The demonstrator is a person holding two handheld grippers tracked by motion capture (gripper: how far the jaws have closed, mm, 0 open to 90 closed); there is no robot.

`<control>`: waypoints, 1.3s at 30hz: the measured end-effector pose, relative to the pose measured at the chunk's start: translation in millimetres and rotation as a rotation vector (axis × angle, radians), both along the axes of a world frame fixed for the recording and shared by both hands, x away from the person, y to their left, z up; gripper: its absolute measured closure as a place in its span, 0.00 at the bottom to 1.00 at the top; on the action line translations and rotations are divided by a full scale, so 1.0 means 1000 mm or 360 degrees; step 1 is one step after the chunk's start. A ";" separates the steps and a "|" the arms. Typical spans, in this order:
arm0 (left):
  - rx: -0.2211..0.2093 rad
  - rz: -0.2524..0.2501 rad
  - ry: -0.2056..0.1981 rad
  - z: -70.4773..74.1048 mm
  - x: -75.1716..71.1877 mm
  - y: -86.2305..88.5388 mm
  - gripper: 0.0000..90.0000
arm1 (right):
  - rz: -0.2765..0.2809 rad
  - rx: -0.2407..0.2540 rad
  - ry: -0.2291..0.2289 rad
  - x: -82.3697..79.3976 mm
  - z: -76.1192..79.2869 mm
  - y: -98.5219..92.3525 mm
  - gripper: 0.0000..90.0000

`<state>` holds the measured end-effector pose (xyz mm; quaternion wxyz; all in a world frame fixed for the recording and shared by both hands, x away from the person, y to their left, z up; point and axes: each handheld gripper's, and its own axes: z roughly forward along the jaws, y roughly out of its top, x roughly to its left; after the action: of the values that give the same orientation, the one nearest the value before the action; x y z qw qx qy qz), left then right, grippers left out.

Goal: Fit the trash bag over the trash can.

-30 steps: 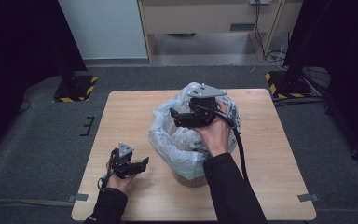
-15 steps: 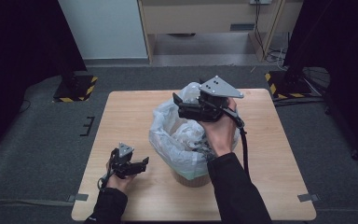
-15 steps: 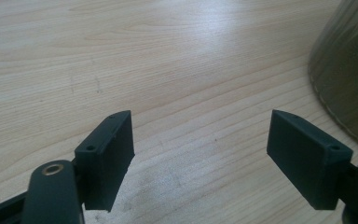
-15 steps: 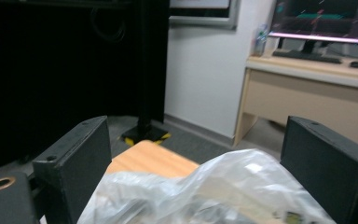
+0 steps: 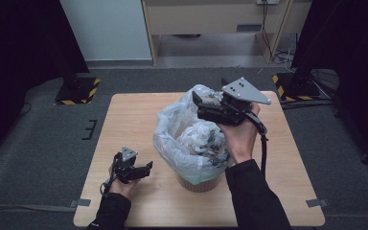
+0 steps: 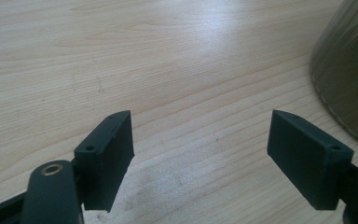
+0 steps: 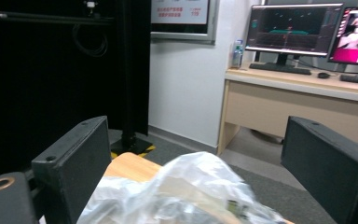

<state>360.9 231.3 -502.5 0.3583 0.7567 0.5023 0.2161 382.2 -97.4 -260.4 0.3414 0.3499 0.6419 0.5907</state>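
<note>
A round tan bin stands mid-table, lined with a clear plastic bag that billows above its rim and holds crumpled waste. My right gripper hovers over the bag's far top edge, pointing left, open and holding nothing. In the right gripper view, the bag's puffed top lies below and between the spread jaws of that gripper. My left gripper rests on the table left of the bin, open and empty. In the left gripper view, that gripper faces bare wood, with the bin wall at the right.
The wooden table has free surface on the left and right of the bin. Beyond its far edge are a grey floor, stand bases with yellow-black tape, and a desk with monitors.
My right gripper has risen off the bag's top and moved toward the far right side. The left gripper has stayed put.
</note>
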 end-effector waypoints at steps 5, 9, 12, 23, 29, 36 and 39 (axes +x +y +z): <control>0.0006 0.0004 0.0003 -0.001 0.000 0.000 0.24 | -0.0075 0.0007 -0.0014 -0.004 -0.001 -0.023 0.09; 0.0010 0.0003 0.0007 -0.001 0.000 -0.001 0.24 | -0.0150 0.0022 -0.0021 -0.007 -0.004 -0.047 0.09; 0.0012 0.0004 0.0010 -0.002 0.000 -0.001 0.24 | -0.0185 0.0039 -0.0026 -0.009 -0.007 -0.059 0.09; 0.0019 0.0007 0.0022 -0.004 0.000 -0.001 0.24 | -0.0283 0.0044 -0.0015 -0.019 -0.025 -0.098 0.09; 0.0029 0.0006 0.0036 -0.005 0.000 -0.001 0.24 | -0.0310 0.0054 0.0002 -0.025 -0.039 -0.115 0.09; 0.0051 0.0014 0.0060 -0.009 -0.001 -0.002 0.24 | -0.0333 0.0065 0.0049 -0.029 -0.065 -0.131 0.08; 0.0062 0.0019 0.0073 -0.010 0.000 -0.002 0.24 | -0.0335 0.0065 0.0075 -0.030 -0.080 -0.138 0.08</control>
<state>360.5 229.3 -513.0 0.3307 0.7652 0.5107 0.2107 352.1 -235.3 -340.7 0.3792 0.4362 0.5973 0.5561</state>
